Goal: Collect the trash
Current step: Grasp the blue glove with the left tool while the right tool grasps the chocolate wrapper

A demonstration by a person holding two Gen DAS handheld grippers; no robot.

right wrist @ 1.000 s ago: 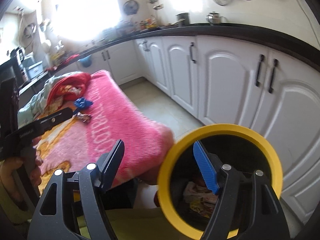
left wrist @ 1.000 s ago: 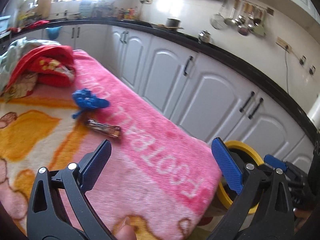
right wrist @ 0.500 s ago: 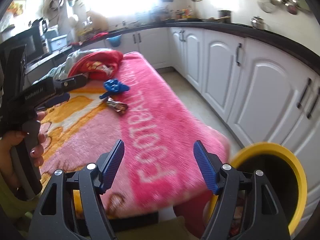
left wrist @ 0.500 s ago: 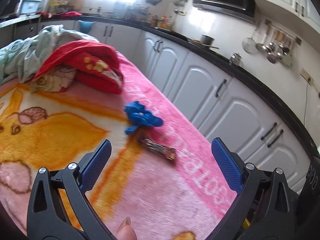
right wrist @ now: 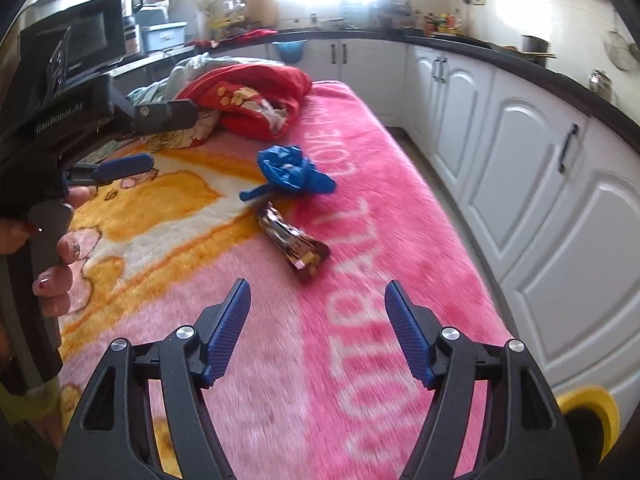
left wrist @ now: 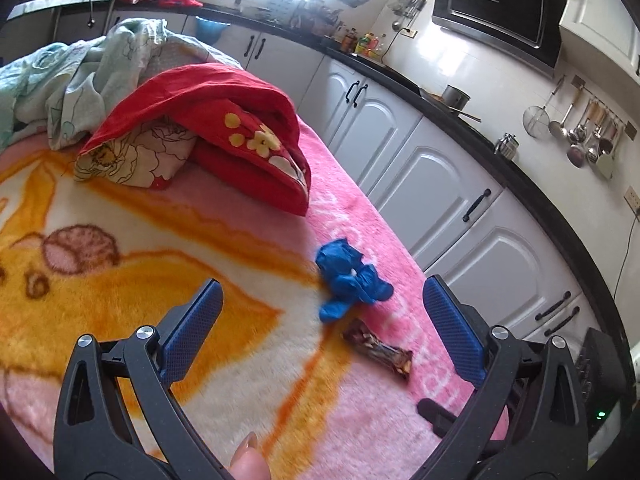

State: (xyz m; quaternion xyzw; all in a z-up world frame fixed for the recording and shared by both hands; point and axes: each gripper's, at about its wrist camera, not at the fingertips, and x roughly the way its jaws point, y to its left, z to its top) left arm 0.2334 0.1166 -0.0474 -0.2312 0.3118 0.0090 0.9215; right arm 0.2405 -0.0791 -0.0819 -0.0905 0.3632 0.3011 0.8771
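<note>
A crumpled blue wrapper (left wrist: 346, 282) and a dark snack wrapper (left wrist: 378, 350) lie on the pink and orange blanket (left wrist: 160, 280). My left gripper (left wrist: 322, 322) is open and empty, hovering above them, the blue wrapper between its jaws in view. In the right wrist view the blue wrapper (right wrist: 292, 174) and the snack wrapper (right wrist: 294, 240) lie ahead of my right gripper (right wrist: 318, 324), which is open and empty. The left gripper (right wrist: 120, 168) shows at that view's left, held by a hand.
A red floral bundle (left wrist: 208, 132) and a pale green cloth (left wrist: 80, 76) lie at the blanket's far end. White cabinets (right wrist: 520, 184) run along the right. The yellow rim of a bin (right wrist: 588, 412) shows at the bed's near right corner.
Both grippers have swung left, away from the yellow bin and over the blanket, closer to the two wrappers. Both stay open.
</note>
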